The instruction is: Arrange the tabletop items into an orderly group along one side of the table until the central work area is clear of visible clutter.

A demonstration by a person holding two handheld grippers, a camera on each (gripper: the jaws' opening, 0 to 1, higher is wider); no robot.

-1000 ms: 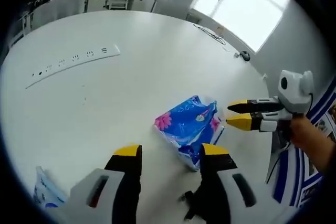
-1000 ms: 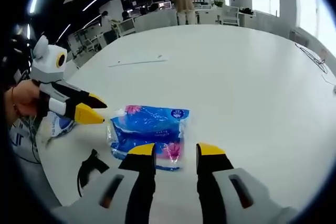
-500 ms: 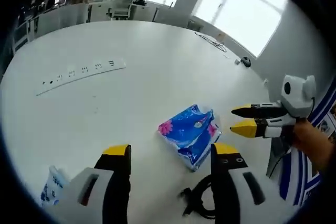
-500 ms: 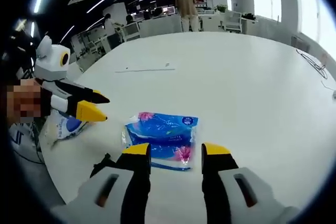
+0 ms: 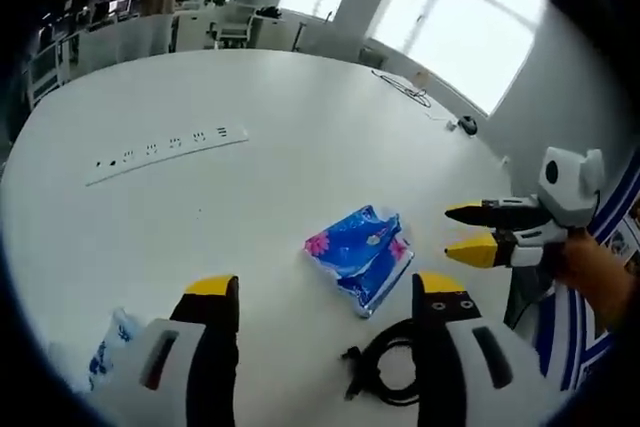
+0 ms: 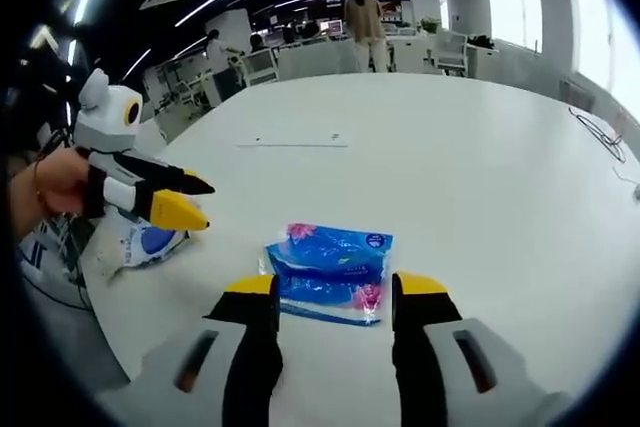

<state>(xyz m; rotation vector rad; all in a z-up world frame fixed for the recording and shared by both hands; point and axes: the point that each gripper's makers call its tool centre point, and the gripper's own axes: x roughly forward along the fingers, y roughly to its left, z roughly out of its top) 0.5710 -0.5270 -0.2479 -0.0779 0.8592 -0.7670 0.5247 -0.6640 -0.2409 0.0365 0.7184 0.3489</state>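
You've got 2 soft packs on the white table [image 5: 300, 117]. The blue tissue pack [image 5: 360, 255] with a pink flower print lies flat near the table's near edge; it's sealed and I can't tell how full it is. The second one is a white pack with blue print [image 5: 105, 355], sitting at the near edge off to your left side, partly cut off in the left gripper view and clearer in the right gripper view [image 6: 148, 243]. Contents not visible either.

1 black cable [image 5: 385, 379] is coiled at the near edge, just beside the blue tissue pack, partly behind your left jaw. 1 recessed socket strip [image 5: 165, 146] runs across the table's middle, well apart from the packs. A second thin cable [image 5: 402, 85] and 1 small dark object [image 5: 467, 125] lie at the far edge by the windows.

Your left gripper [image 5: 325, 291] has jaws spread wide, holding nothing, above the table just short of the blue tissue pack. Your right gripper [image 6: 335, 291] also has jaws spread, holding nothing; in its own view the blue tissue pack [image 6: 330, 272] sits just ahead between the tips. From the left gripper view, the right gripper [image 5: 468, 232] hangs beside the pack's right end, apart from it.

2 people stand in the far office background.
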